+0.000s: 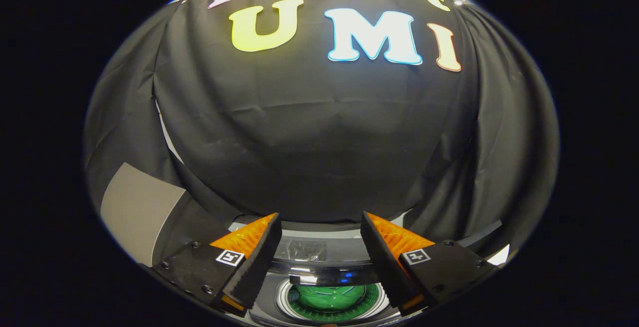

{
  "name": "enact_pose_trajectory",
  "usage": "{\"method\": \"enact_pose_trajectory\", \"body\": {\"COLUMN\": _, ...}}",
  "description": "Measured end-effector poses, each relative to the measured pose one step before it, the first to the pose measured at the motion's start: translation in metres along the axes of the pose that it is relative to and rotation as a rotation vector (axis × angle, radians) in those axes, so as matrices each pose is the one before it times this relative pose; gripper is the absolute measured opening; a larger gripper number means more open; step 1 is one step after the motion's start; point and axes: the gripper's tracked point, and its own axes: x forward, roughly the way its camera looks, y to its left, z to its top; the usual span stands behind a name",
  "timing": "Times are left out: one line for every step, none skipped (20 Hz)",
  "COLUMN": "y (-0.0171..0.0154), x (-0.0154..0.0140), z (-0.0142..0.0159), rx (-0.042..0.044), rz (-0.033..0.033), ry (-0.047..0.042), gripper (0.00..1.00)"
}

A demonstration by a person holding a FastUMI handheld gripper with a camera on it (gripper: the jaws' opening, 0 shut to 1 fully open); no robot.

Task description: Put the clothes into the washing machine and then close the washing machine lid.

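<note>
The gripper (319, 252) hangs above the washing machine (319, 262), its ridged fingers (257, 262) spread wide with nothing between them. Below the gap, the round drum (377, 303) holds the green clothes (329, 296), bunched in the opening. Beyond, the glossy lid (319, 247) stands raised against the wrinkled black cloth wall (319, 142).

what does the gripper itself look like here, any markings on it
The gripper has two wedge-shaped fingers with ridged inner pads. Each sits on a flat block fastened by small screws, and each block carries a small square black-and-white tag. The fingers stand apart, nothing between them.
</note>
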Motion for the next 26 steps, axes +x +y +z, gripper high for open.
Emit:
{"method": "enact_pose_trajectory", "body": {"y": 0.00037, "x": -0.00259, "z": -0.00098, "rx": -0.00199, "rz": 0.00003, "ry": -0.00881, "gripper": 0.99}}
{"method": "enact_pose_trajectory", "body": {"y": 0.00038, "x": -0.00307, "z": -0.00149, "rx": 0.00011, "rz": -0.00005, "ry": -0.00912, "gripper": 0.99}}
{"method": "enact_pose_trajectory", "body": {"y": -0.00012, "x": -0.00238, "z": -0.00147, "rx": -0.00167, "rz": 0.0007, "ry": -0.00585, "gripper": 0.99}}
{"method": "enact_pose_trajectory", "body": {"y": 0.00014, "x": -0.00059, "z": -0.00097, "rx": -0.0007, "rz": 0.00036, "ry": -0.00545, "gripper": 0.99}}
{"method": "enact_pose_trajectory", "body": {"y": -0.00047, "x": -0.00212, "z": -0.00065, "rx": -0.00034, "rz": -0.00028, "ry": -0.00549, "gripper": 0.99}}
{"method": "enact_pose_trajectory", "body": {"y": 0.00058, "x": -0.00099, "z": -0.00249, "rx": -0.00118, "rz": -0.00034, "ry": -0.00557, "gripper": 0.99}}
{"method": "enact_pose_trajectory", "body": {"y": 0.00008, "x": -0.00181, "z": -0.00095, "rx": -0.00137, "rz": 0.00053, "ry": -0.00666, "gripper": 0.99}}
{"method": "enact_pose_trajectory", "body": {"y": 0.00026, "x": -0.00315, "z": -0.00097, "rx": -0.00145, "rz": 0.00127, "ry": -0.00593, "gripper": 0.99}}
{"method": "enact_pose_trajectory", "body": {"y": 0.00029, "x": -0.00159, "z": -0.00138, "rx": -0.00212, "rz": 0.00167, "ry": -0.00686, "gripper": 0.99}}
{"method": "enact_pose_trajectory", "body": {"y": 0.00041, "x": -0.00233, "z": -0.00163, "rx": -0.00287, "rz": 0.00141, "ry": -0.00871, "gripper": 0.99}}
{"method": "enact_pose_trajectory", "body": {"y": 0.00256, "x": -0.00623, "z": 0.0001, "rx": -0.00163, "rz": 0.00088, "ry": -0.00918, "gripper": 0.99}}
{"method": "enact_pose_trajectory", "body": {"y": 0.00026, "x": -0.0027, "z": -0.00267, "rx": 0.0011, "rz": -0.00087, "ry": -0.00884, "gripper": 0.99}}
{"method": "enact_pose_trajectory", "body": {"y": -0.00006, "x": -0.00176, "z": -0.00172, "rx": -0.00087, "rz": -0.00156, "ry": -0.0072, "gripper": 0.99}}
{"method": "enact_pose_trajectory", "body": {"y": 0.00084, "x": -0.0022, "z": -0.00135, "rx": 0.0006, "rz": -0.0013, "ry": -0.00906, "gripper": 0.99}}
{"method": "enact_pose_trajectory", "body": {"y": 0.00015, "x": -0.00173, "z": -0.00114, "rx": -0.00033, "rz": 0.00002, "ry": -0.0101, "gripper": 0.99}}
{"method": "enact_pose_trajectory", "body": {"y": 0.0002, "x": -0.00265, "z": -0.00163, "rx": -0.00106, "rz": 0.00025, "ry": -0.01419, "gripper": 0.99}}
{"method": "enact_pose_trajectory", "body": {"y": -0.00007, "x": -0.00331, "z": -0.00151, "rx": -0.00362, "rz": 0.00173, "ry": -0.01795, "gripper": 0.99}}
{"method": "enact_pose_trajectory", "body": {"y": 0.00088, "x": -0.0022, "z": -0.00086, "rx": -0.00444, "rz": 0.00361, "ry": -0.02364, "gripper": 0.98}}
{"method": "enact_pose_trajectory", "body": {"y": 0.00046, "x": -0.00275, "z": 0.00192, "rx": -0.00801, "rz": 0.00593, "ry": -0.0425, "gripper": 0.98}}
{"method": "enact_pose_trajectory", "body": {"y": 0.00021, "x": -0.00339, "z": 0.00207, "rx": -0.00094, "rz": 0.00399, "ry": -0.04317, "gripper": 0.99}}
{"method": "enact_pose_trajectory", "body": {"y": 0.0003, "x": -0.00418, "z": -0.00252, "rx": 0.00304, "rz": -0.00202, "ry": -0.0208, "gripper": 0.99}}
{"method": "enact_pose_trajectory", "body": {"y": -0.00269, "x": 0.00145, "z": -0.0046, "rx": -0.00326, "rz": -0.00382, "ry": -0.02206, "gripper": 0.99}}
{"method": "enact_pose_trajectory", "body": {"y": -0.0001, "x": -0.00359, "z": -0.00443, "rx": -0.00077, "rz": -0.00176, "ry": -0.00774, "gripper": 0.98}}
{"method": "enact_pose_trajectory", "body": {"y": 0.00051, "x": -0.00359, "z": -0.00546, "rx": 0.00172, "rz": -0.00044, "ry": -0.00664, "gripper": 0.98}}
{"method": "enact_pose_trajectory", "body": {"y": 0.00026, "x": -0.00541, "z": -0.00451, "rx": 0.00016, "rz": -0.00074, "ry": -0.0019, "gripper": 0.98}}
{"method": "enact_pose_trajectory", "body": {"y": 0.00194, "x": -0.00629, "z": -0.00564, "rx": -0.00191, "rz": -0.00003, "ry": -0.00111, "gripper": 0.98}}
